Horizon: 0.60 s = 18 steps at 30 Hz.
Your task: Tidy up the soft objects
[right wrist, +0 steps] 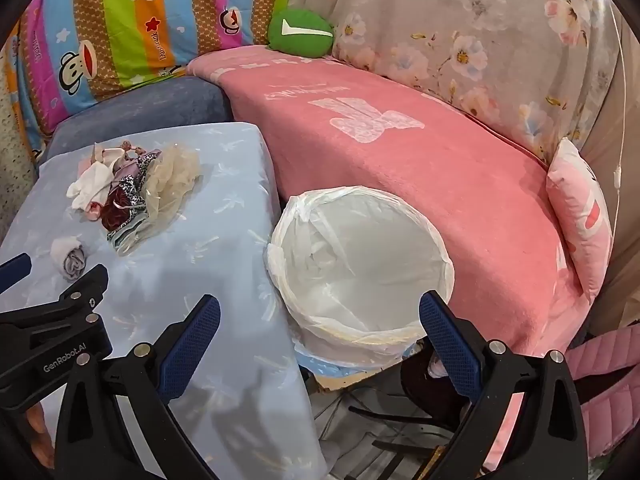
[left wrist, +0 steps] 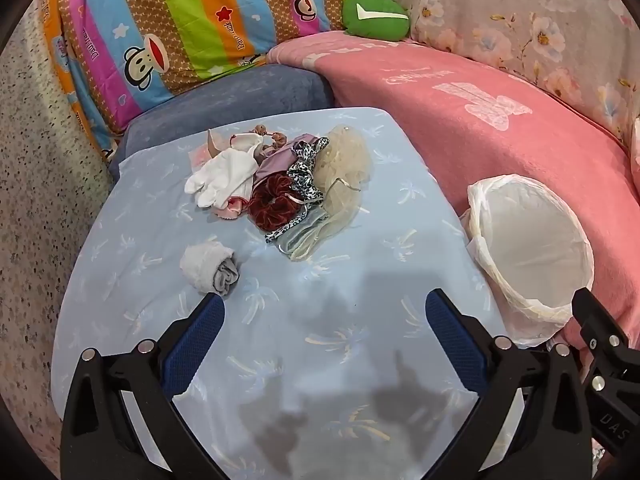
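While both hover empty, left gripper and right gripper gape wide.

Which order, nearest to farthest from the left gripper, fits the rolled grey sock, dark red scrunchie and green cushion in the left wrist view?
From the left gripper:
1. Rolled grey sock, just beyond its left finger.
2. Dark red scrunchie, mid-table in the pile.
3. Green cushion, far back on the pink blanket.

Far left: striped cartoon-monkey pillow. Far centre: green round cushion, resting on pink blanket. Far right: floral quilt, small pink pillow
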{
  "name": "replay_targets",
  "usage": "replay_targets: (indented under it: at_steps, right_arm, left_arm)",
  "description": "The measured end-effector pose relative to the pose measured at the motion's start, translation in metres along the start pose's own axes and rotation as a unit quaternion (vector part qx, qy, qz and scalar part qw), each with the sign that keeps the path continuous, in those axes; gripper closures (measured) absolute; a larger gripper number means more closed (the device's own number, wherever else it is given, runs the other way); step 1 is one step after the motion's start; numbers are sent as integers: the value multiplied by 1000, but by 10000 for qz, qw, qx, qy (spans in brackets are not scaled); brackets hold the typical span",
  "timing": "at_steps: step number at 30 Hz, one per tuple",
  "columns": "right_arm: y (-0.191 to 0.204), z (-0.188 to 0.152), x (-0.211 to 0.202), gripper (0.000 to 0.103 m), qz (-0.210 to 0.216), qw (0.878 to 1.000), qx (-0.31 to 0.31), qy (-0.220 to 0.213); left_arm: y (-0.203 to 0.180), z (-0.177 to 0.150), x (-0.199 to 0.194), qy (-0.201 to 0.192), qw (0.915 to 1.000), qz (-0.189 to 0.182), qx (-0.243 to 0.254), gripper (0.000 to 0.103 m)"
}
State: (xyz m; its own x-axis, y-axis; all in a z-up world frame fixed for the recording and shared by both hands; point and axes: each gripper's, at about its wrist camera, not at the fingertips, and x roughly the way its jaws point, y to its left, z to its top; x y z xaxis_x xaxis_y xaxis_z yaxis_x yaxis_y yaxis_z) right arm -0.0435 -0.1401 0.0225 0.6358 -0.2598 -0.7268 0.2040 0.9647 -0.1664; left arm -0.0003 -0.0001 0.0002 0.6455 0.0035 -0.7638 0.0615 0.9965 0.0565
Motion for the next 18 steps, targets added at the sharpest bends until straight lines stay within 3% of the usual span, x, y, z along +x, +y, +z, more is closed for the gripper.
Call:
replay_targets:
  at_steps: [18]
  right_arm:
    - [-9,6,-11,7,-109,9999,-105,-69]
  left_arm:
    - [-8,7,-11,-17,10000,-60,-27,7]
